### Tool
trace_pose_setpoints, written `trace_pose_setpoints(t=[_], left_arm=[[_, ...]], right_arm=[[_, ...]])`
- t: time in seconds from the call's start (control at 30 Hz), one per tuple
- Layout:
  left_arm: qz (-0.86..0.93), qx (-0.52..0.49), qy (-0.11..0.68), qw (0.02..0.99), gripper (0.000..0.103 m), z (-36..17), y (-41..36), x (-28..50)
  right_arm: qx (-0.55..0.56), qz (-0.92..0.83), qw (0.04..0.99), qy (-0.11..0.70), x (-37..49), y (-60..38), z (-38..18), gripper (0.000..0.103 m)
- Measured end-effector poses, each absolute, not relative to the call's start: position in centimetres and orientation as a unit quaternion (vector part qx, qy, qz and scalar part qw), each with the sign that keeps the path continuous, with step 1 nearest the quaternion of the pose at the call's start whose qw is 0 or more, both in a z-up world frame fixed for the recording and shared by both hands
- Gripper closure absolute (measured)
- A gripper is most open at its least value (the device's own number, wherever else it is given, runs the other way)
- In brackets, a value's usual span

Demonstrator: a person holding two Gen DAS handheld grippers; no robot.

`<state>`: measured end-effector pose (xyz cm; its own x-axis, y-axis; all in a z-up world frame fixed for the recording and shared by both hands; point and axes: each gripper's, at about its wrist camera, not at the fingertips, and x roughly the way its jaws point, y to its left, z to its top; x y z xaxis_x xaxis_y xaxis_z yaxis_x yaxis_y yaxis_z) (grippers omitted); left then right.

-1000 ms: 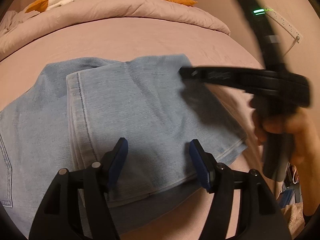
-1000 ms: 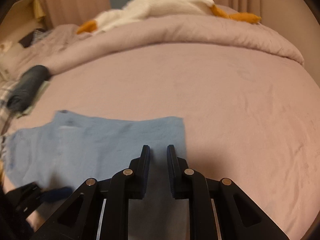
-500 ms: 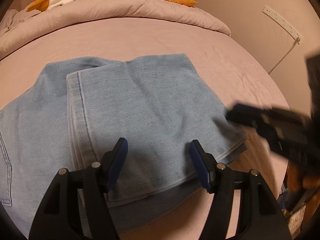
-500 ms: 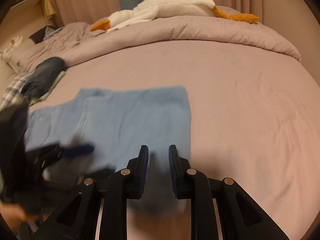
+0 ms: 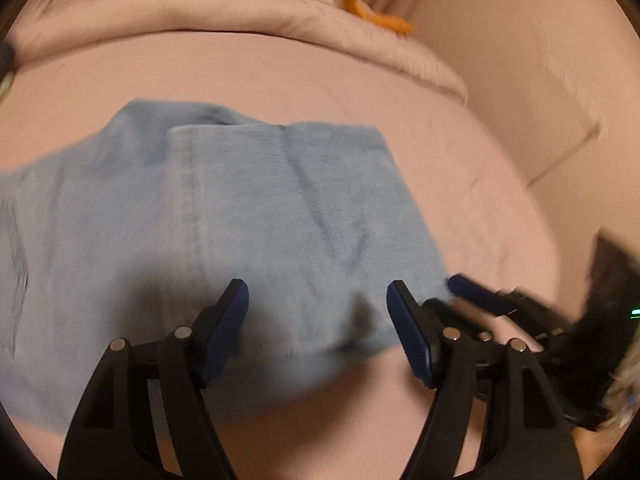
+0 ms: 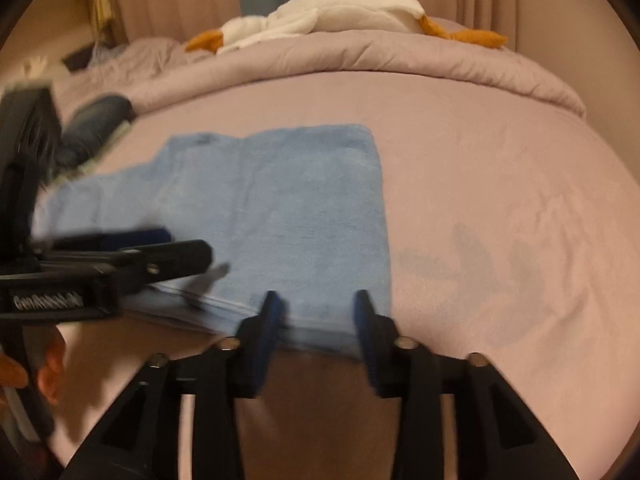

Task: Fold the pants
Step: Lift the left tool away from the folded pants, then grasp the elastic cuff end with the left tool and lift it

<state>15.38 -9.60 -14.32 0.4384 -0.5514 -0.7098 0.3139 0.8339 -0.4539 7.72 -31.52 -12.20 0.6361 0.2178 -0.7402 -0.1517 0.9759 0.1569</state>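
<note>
Light blue jeans [image 5: 256, 216] lie folded in layers on the pink bed, also in the right wrist view [image 6: 304, 216]. My left gripper [image 5: 318, 300] is open, its blue-padded fingers low over the jeans' near edge. It also shows at the left of the right wrist view [image 6: 168, 248]. My right gripper [image 6: 318, 312] is open at the jeans' near right corner, the folded edge between its fingers. It shows at the right of the left wrist view [image 5: 480, 296]. Neither holds cloth.
A rolled pink duvet [image 6: 360, 60] with a white plush goose [image 6: 332, 12] lies at the back. A dark rolled garment [image 6: 96, 124] sits at the left of the bed. A wall [image 5: 540, 60] stands to the right.
My right gripper has opened and come down from above the bed to the jeans' near right corner. My left gripper has shifted slightly; the view is blurred with motion.
</note>
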Motion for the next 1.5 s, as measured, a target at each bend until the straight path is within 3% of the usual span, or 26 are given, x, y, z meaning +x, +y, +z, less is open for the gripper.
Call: trace_pose_setpoints(t=[0.23, 0.53, 1.1, 1.2, 1.27, 1.43, 1.5], left_arm=[[-0.199, -0.282, 0.425, 0.837, 0.019, -14.0, 1.9, 9.2], [-0.079, -0.529, 0.367, 0.761, 0.019, -18.7, 16.7, 3.5], [-0.021, -0.586, 0.353, 0.729, 0.016, -18.8, 18.4, 10.4], [-0.010, -0.577, 0.348, 0.739, 0.035, -18.7, 18.3, 9.5], [0.002, -0.565, 0.358, 0.744, 0.065, -18.8, 18.3, 8.9], [0.005, -0.523, 0.362, 0.772, 0.084, -17.5, 18.1, 9.0], [0.004, -0.466, 0.356, 0.810, 0.084, -15.6, 17.0, 9.2]], right_arm=[[0.058, 0.121, 0.908, 0.396, 5.0, -30.8, -11.3, 0.053], [0.050, 0.187, 0.903, 0.384, 3.5, -26.3, -10.2, 0.052], [-0.004, 0.234, 0.890, 0.390, 3.1, -21.4, -10.0, 0.052], [-0.010, 0.236, 0.890, 0.390, 3.4, -21.0, -10.0, 0.052], [-0.013, 0.241, 0.890, 0.386, 3.7, -20.5, -9.9, 0.052], [-0.032, 0.258, 0.889, 0.378, 5.7, -18.2, -9.3, 0.052], [-0.044, 0.259, 0.890, 0.372, 7.2, -16.8, -9.1, 0.055]])
